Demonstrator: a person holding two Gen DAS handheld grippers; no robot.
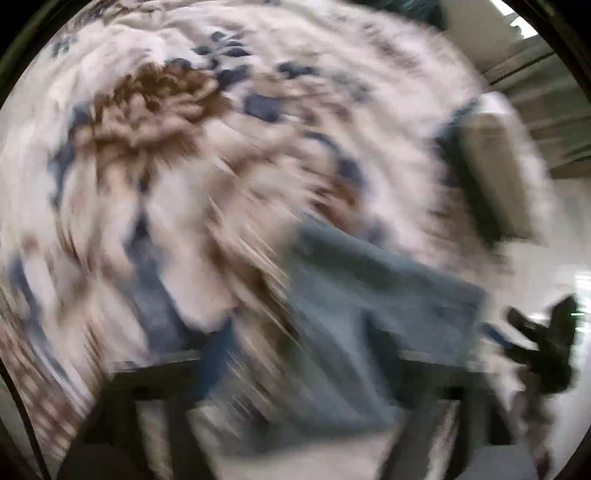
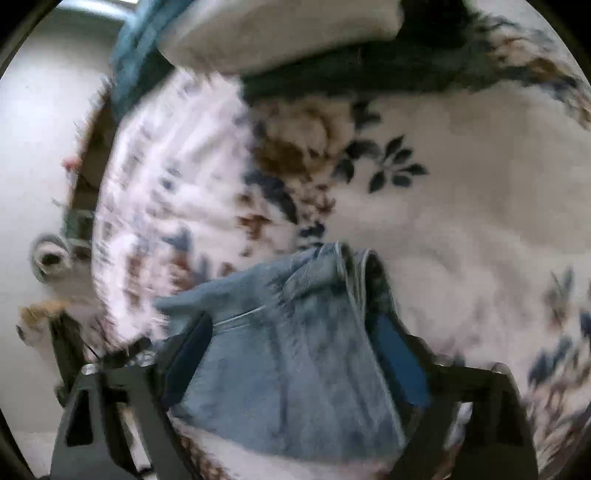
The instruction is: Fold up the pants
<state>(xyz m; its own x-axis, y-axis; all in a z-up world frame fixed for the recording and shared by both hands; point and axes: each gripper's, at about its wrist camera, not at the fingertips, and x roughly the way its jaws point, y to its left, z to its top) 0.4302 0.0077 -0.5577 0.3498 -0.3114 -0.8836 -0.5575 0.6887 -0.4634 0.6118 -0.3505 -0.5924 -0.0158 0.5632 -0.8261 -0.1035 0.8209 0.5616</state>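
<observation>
The pants are light blue denim. In the right wrist view a bunched part of the pants (image 2: 295, 354) sits between my right gripper's (image 2: 295, 343) fingers, which are closed in on the fabric, above the bed. In the left wrist view, heavily motion-blurred, the pants (image 1: 369, 295) lie across the space between the left gripper's (image 1: 299, 365) two dark fingers, which stand well apart; whether they pinch the cloth is unclear. The other gripper (image 1: 543, 343) shows as a dark shape at the right edge.
A white bedspread (image 2: 443, 206) with brown and navy flowers covers the bed. A pale pillow (image 2: 280, 33) lies at its far end, also in the left wrist view (image 1: 495, 162). The bed's edge and pale floor (image 2: 33, 147) lie to the left.
</observation>
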